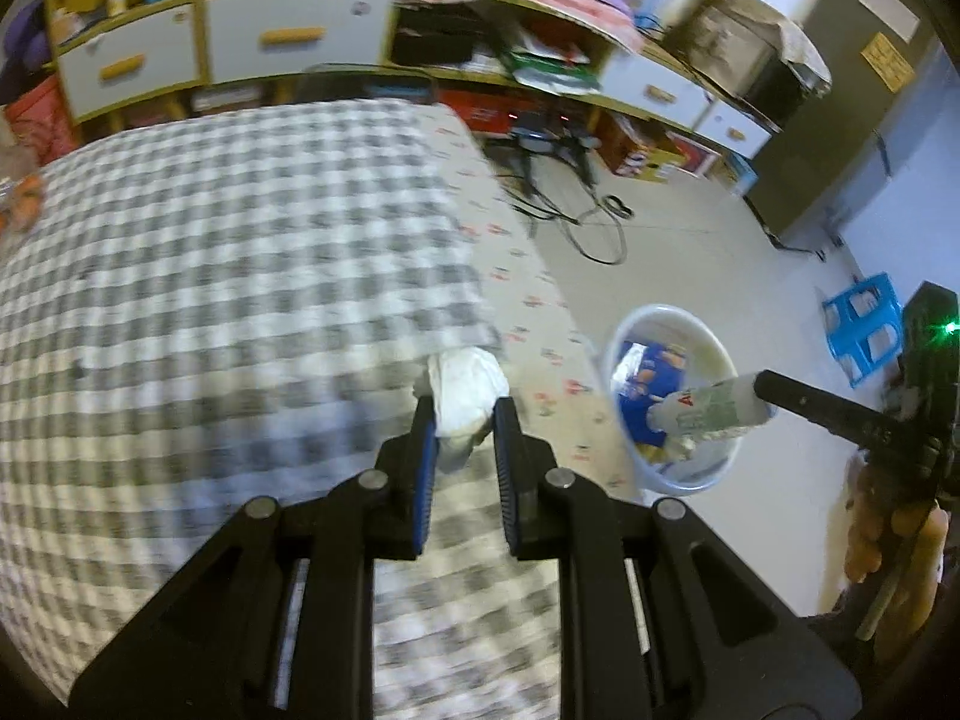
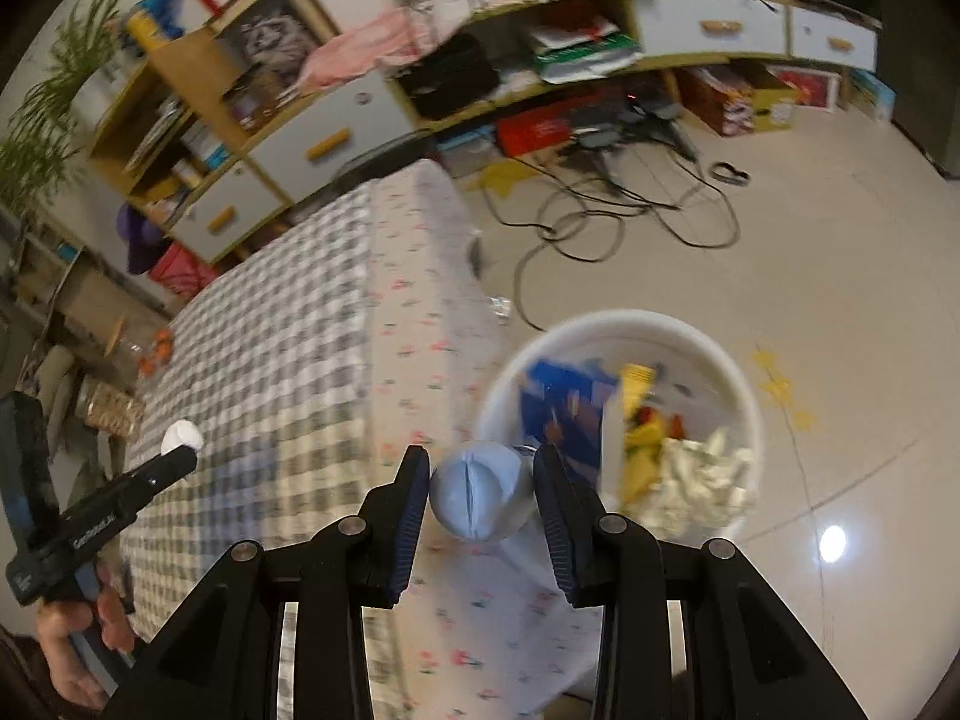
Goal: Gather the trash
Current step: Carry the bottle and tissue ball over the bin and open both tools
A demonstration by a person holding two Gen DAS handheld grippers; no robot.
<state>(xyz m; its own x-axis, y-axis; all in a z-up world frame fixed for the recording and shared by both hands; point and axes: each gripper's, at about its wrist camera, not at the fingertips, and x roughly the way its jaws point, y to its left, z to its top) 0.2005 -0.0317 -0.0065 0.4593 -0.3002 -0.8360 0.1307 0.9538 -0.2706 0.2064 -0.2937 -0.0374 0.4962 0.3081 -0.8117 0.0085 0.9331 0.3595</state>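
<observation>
My left gripper (image 1: 465, 408) is shut on a crumpled white paper wad (image 1: 468, 387) above the edge of the checked tablecloth (image 1: 240, 240). The right wrist view shows this wad (image 2: 183, 435) at the tip of the left gripper (image 2: 180, 457). My right gripper (image 2: 482, 462) is shut on a pale plastic bottle (image 2: 480, 495), seen end-on beside the rim of the white trash bin (image 2: 630, 315). In the left wrist view the bottle (image 1: 702, 408), with its green label, hangs over the bin (image 1: 660, 309) from the right gripper (image 1: 765, 393). The bin holds blue, yellow and white rubbish.
The bin stands on the tiled floor beside the table's flower-print cloth edge (image 2: 420, 360). Black cables (image 2: 600, 204) sprawl on the floor beyond. A blue stool (image 1: 864, 330) is at the right. Cluttered shelves with drawers (image 1: 240, 42) line the wall. A hand (image 1: 888, 540) grips the right tool.
</observation>
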